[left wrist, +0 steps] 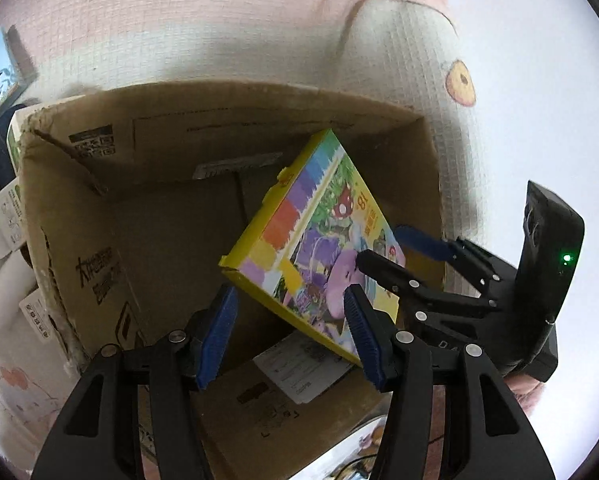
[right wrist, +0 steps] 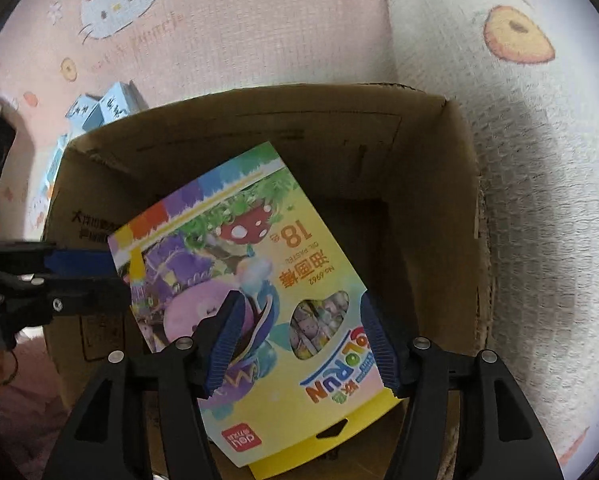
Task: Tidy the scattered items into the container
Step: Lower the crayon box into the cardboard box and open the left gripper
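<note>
Right gripper (right wrist: 299,344): jaws clamped on oil pastel box (right wrist: 259,280), tilted above open cardboard box (right wrist: 459,160). Left gripper (left wrist: 289,332): jaws wide, holding nothing, beside it.

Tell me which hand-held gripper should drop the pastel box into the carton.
Right. The right hand-held gripper appears to hold the oil pastel box, tilted above the open cardboard carton. The left hand-held gripper is open and empty beside the box, so it likely need only stay clear.
</note>
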Demonstrator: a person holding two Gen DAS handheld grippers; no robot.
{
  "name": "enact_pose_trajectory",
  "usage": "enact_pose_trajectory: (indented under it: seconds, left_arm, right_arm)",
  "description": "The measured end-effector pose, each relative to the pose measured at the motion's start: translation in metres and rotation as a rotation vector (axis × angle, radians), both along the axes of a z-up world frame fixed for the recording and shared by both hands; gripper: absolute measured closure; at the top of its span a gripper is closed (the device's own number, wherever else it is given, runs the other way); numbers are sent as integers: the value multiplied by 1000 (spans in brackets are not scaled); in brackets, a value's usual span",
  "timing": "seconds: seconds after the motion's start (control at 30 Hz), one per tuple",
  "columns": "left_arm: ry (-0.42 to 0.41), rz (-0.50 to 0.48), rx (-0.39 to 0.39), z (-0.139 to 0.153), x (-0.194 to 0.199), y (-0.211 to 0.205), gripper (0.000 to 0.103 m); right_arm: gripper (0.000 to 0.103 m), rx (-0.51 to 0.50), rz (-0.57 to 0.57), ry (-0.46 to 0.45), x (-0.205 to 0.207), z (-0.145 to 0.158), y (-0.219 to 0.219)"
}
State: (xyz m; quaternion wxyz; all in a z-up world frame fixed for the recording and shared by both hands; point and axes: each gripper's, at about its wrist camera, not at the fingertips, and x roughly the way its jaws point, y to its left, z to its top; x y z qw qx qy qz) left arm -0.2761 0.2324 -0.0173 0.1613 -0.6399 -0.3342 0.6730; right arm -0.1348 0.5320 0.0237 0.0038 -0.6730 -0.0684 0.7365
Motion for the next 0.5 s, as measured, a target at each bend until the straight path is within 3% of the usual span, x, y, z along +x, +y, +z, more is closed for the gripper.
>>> enact_pose_trajectory:
  seconds: [0.27, 0.37, 0.4, 0.5]
  left_arm:
    - [-25, 25, -14, -11, 4, 10, 43]
    - [-31, 42, -29, -18, -3, 17, 45]
    - [-28, 42, -51, -19, -4, 19, 53]
    - [-41, 35, -55, -26, -7, 22, 53]
  right_arm:
    - [45, 84, 37, 22, -2, 7, -17]
    - [43, 114, 10, -5, -14, 4, -6]
    - [42, 109, -10, -2, -15, 6, -1]
    - [42, 96, -100, -1, -16, 5, 7]
